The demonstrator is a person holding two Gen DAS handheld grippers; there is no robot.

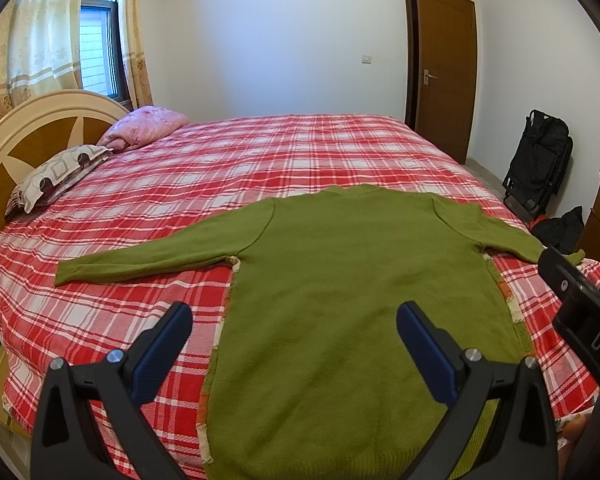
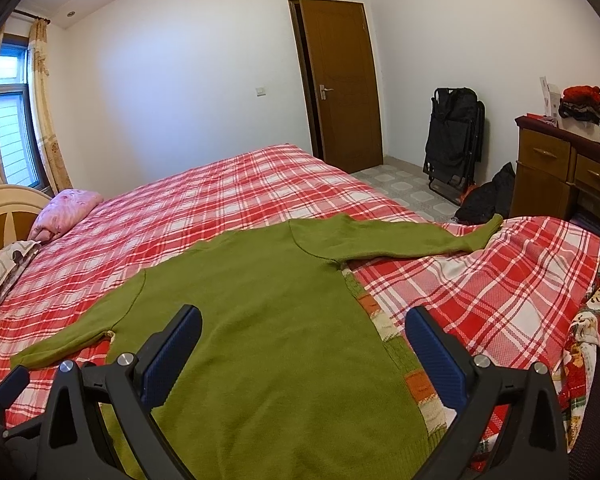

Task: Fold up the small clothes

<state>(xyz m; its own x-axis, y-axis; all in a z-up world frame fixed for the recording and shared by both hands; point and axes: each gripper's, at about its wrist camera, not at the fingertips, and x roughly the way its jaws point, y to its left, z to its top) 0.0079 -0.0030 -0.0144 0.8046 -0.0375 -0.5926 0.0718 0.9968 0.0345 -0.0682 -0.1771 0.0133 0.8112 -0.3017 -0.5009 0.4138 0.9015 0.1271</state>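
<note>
Bed [image 1: 300,152] with red-and-white plaid cover fills most of both views; headboard and pillows [image 1: 60,172] at the far left, door [image 2: 344,80] beyond the foot.

Green sweater [image 1: 352,280] lies flat on the near half of the bed, back side up, neckline away from the person, hem toward the cameras. Both sleeves spread outward: left sleeve [image 1: 148,256] straight across the plaid, right sleeve [image 2: 400,240] reaching the bed's edge, cuff just over it. A patterned knit strip shows along the right side seam.

Left hand-held gripper [image 1: 294,340] hovers over the lower left of the sweater body, jaws spread wide, nothing held. Right hand-held gripper [image 2: 304,344] likewise wide open and empty, above the lower right.

Judgement: garment is laid out and smoothed; folding proper not yet begun. Next move likely calls for pinching a sleeve cuff or side edge and carrying it across the body.
</note>
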